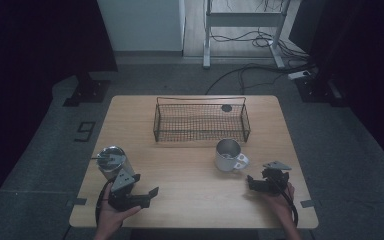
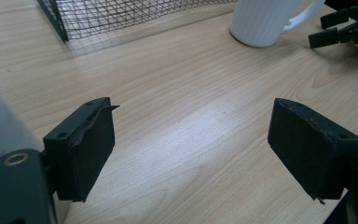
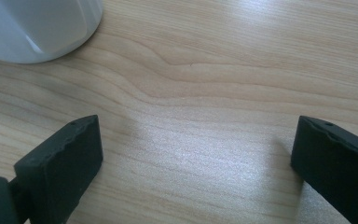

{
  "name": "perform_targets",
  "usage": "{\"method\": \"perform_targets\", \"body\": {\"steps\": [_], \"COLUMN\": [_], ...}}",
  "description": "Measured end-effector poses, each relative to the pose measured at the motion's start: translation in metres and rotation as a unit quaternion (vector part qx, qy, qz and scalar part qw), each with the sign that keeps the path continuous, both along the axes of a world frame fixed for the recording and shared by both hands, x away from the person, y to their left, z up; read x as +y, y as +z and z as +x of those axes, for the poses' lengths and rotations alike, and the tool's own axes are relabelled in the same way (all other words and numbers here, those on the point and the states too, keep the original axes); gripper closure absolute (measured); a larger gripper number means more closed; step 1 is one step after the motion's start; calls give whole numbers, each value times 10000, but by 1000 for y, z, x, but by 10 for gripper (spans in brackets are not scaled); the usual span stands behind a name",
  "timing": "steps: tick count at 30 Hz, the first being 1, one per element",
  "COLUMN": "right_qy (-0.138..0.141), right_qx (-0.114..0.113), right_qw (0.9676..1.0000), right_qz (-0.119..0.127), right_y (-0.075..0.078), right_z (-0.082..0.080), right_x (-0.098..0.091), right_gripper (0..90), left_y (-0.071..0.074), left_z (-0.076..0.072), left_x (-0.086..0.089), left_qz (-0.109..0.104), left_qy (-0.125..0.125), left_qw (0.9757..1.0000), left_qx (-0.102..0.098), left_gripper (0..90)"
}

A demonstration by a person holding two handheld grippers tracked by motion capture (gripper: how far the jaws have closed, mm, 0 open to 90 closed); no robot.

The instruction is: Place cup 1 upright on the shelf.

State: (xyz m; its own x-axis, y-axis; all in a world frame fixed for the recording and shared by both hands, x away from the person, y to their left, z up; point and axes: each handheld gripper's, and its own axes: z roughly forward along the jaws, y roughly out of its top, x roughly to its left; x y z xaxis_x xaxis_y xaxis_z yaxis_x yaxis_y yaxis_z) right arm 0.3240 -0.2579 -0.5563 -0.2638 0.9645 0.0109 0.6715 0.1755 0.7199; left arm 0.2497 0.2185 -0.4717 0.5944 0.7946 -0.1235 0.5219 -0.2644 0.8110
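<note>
A white mug stands upright on the wooden table, right of centre, its handle toward the front right. A shiny metal canister stands at the front left. My left gripper lies just in front of the canister, held by a hand. In the left gripper view its jaws stand open over bare wood, with the canister at the left edge and the mug far off. My right gripper rests just right of the mug, open, the mug's base ahead to its left.
A black wire basket stands at the table's back middle, with a small dark round thing in its far right corner. Bare wood lies between the two grippers. Cables and a metal frame are on the floor beyond the table.
</note>
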Motion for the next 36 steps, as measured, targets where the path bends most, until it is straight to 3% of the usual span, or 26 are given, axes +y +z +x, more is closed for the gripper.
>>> {"method": "perform_targets", "body": {"steps": [15, 36], "right_qy": [-59, -77], "right_qx": [-8, -13], "right_qw": [10000, 10000], "right_qz": [13, 15], "right_y": [0, 0], "right_z": [0, 0], "right_x": [0, 0], "right_gripper": [28, 32], "left_y": [3, 8], "left_z": [-23, -32], "left_x": [35, 74], "left_qz": [-218, -222], "left_qy": [287, 755], "left_qw": [9993, 9969], "left_qx": [-16, -40], "left_gripper": [145, 104]}}
